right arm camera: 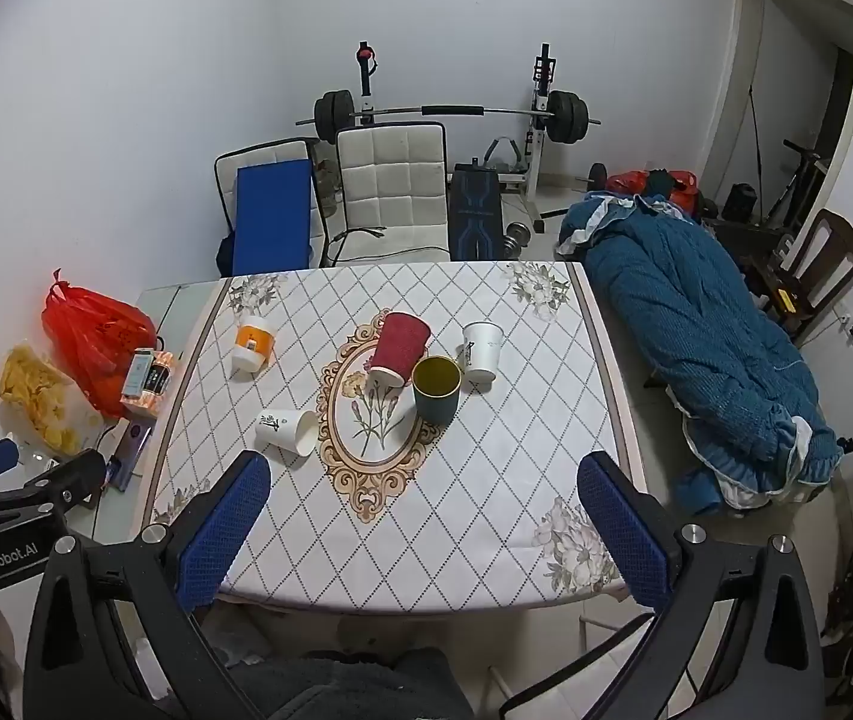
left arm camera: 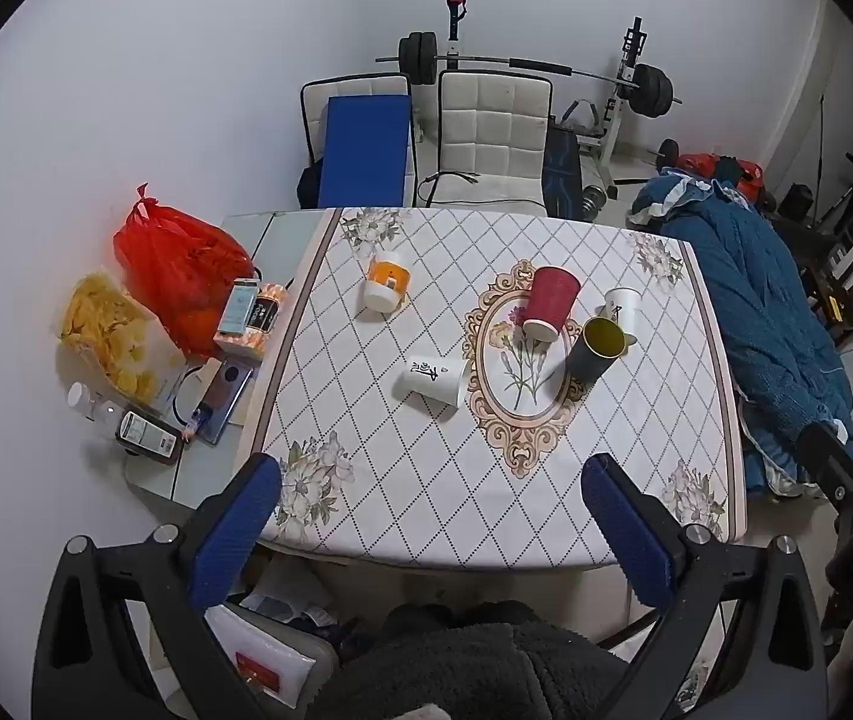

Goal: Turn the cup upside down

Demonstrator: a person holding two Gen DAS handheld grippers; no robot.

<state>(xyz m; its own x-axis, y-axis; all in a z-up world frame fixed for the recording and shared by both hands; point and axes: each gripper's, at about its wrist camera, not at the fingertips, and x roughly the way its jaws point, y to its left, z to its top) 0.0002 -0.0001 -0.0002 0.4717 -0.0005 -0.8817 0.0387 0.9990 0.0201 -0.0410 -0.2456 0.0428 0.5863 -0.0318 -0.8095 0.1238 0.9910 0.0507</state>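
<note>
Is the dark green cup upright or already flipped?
Upright: the dark green cup stands on its base on the tablecloth, its open yellow-lined mouth facing up in both views. Not yet flipped.

Upright dark green cup (right arm camera: 436,389) between red cup (right arm camera: 399,347) and white cup (right arm camera: 479,351), mid-table (right arm camera: 486,480).

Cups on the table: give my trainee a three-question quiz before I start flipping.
1. True or false: the dark green cup stands upright, mouth up.
2. Which cup lies on its side nearest the grippers? A) red cup B) white printed cup C) orange-banded cup
3. Fill in: both the left gripper and right gripper are ____ and hold nothing.

Key: 1 true; 2 B; 3 open.
</note>
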